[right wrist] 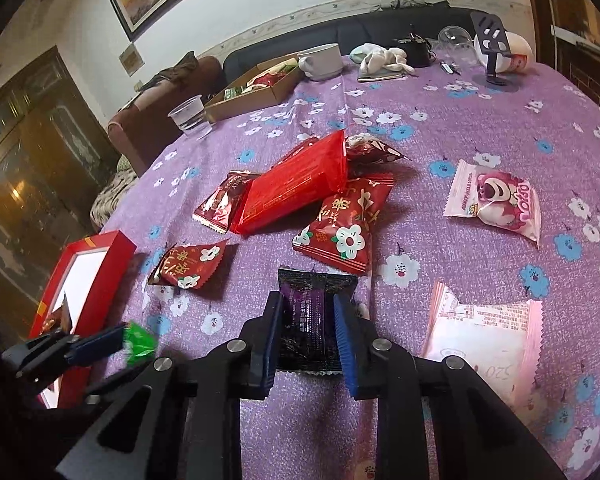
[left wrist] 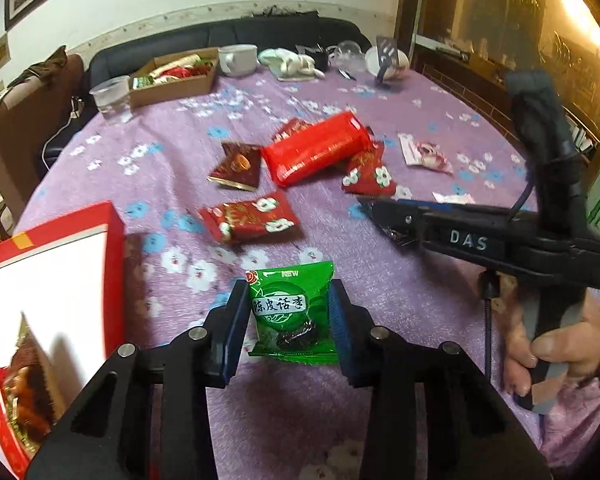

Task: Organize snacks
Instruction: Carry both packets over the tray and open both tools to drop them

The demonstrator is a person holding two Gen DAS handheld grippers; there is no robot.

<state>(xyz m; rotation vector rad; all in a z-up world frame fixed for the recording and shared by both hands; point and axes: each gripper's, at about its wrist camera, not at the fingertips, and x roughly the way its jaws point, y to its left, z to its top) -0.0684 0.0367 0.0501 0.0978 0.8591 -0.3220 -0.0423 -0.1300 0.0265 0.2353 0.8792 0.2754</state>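
You are pinching the green plum packet (left wrist: 293, 314) in the left gripper (left wrist: 290, 316) and the dark purple sachet (right wrist: 312, 320) in the right gripper (right wrist: 306, 322), both closed tight above the tablecloth (left wrist: 380, 360), seemingly bound for the red box (left wrist: 60, 280).

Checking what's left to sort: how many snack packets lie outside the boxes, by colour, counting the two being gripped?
Red foil packets: 4, three small flowered and one long
Dark brown foil packet: 1
Pink plastic packets: 2
Green plastic packet, in left hand-held gripper: 1
Black-purple packet, in right hand-held gripper: 1
Total: 9
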